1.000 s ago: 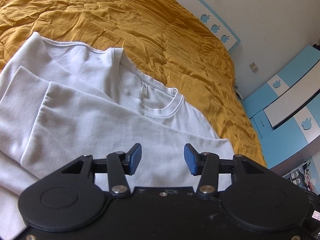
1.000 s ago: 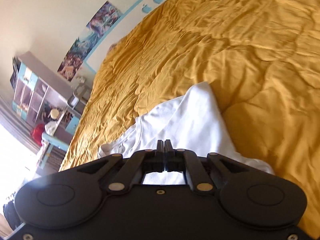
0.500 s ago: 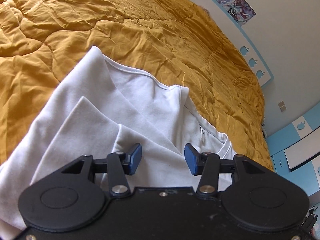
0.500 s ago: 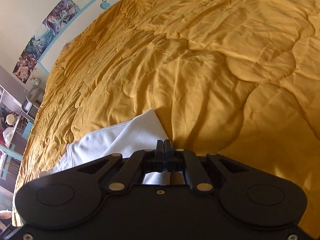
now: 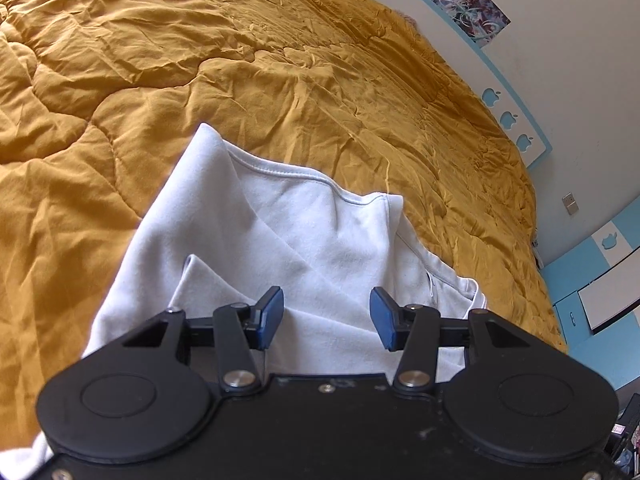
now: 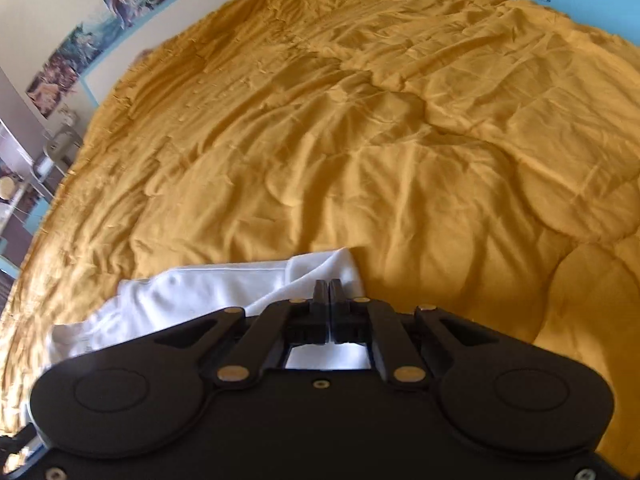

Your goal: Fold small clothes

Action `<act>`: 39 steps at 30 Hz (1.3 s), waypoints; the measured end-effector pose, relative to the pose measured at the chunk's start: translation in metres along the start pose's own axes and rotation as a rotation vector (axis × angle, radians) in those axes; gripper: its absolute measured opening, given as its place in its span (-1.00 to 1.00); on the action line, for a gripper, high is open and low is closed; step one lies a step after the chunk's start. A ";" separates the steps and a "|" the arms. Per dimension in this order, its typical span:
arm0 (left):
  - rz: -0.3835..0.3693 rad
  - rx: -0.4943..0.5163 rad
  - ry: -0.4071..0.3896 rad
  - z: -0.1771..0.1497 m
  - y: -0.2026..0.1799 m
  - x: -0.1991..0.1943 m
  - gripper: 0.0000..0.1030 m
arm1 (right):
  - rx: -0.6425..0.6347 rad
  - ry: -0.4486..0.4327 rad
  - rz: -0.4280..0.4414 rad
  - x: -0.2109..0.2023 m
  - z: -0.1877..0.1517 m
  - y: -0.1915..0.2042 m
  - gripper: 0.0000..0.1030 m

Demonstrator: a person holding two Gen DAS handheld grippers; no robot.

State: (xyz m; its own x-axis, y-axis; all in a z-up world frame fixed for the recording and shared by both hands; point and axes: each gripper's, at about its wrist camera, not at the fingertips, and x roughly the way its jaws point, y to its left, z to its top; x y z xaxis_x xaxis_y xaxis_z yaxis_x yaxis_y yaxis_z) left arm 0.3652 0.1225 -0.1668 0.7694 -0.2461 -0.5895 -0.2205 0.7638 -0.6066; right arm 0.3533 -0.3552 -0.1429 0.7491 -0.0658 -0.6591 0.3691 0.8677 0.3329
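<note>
A white shirt (image 5: 288, 240) is seen lying partly folded on the mustard quilt of the bed (image 5: 280, 80), near its close edge. The left gripper (image 5: 326, 318) is held above the cloth, its fingers spread and opening, nothing pinched. The right gripper (image 6: 328, 312) has its fingers pressed together; whether a thin shirt edge is pinched cannot be told, though a fold being carried over seems likely.

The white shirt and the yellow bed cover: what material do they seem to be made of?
White shirt: likely a soft cotton knit, matte; it drapes in rounded folds and has a stitched, ribbed neckline. Yellow bed cover: probably a thin woven fabric over padding, with a slight sheen; it shows fine sharp wrinkles and puffy quilted sections. The exact fibre of either cannot be told.
</note>
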 end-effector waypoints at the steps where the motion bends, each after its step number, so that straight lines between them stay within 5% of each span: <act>1: 0.001 -0.002 0.000 0.001 -0.001 -0.001 -0.03 | 0.007 0.007 0.006 0.000 0.001 -0.003 -0.94; 6: -0.092 0.019 -0.022 -0.005 -0.018 -0.033 -0.04 | 0.016 -0.047 0.182 -0.052 -0.018 0.007 -0.93; 12: -0.135 0.114 0.010 -0.056 -0.041 -0.081 -0.03 | -0.132 0.045 0.400 -0.117 -0.097 0.058 -0.93; 15: -0.078 0.138 0.048 -0.074 -0.036 -0.081 -0.03 | -0.184 0.084 0.374 -0.121 -0.125 0.070 -0.93; 19: 0.012 0.040 0.063 -0.071 -0.008 -0.077 -0.03 | -0.208 0.073 0.202 -0.120 -0.134 0.057 -0.94; 24: -0.006 0.044 0.094 -0.071 0.006 -0.073 0.00 | -0.133 0.079 0.133 -0.121 -0.124 0.021 -1.00; 29: -0.006 0.062 0.114 -0.067 -0.007 -0.093 -0.02 | -0.113 0.125 0.159 -0.131 -0.126 0.014 -0.91; 32: -0.087 0.108 0.074 -0.062 -0.017 -0.141 -0.01 | -0.128 0.056 0.247 -0.180 -0.126 0.016 -0.83; 35: -0.144 0.192 0.066 -0.066 -0.017 -0.192 0.01 | -0.200 0.027 0.324 -0.240 -0.134 0.011 -0.49; 39: -0.129 0.274 0.078 -0.092 0.016 -0.266 0.02 | -0.338 0.016 0.338 -0.313 -0.160 -0.020 -0.46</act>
State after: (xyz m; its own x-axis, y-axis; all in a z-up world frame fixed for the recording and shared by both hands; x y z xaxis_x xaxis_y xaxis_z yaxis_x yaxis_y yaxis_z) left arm 0.1025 0.1452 -0.0686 0.7296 -0.3882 -0.5629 0.0536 0.8531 -0.5189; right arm 0.0235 -0.2731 -0.0516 0.7870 0.2525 -0.5629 -0.0952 0.9512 0.2935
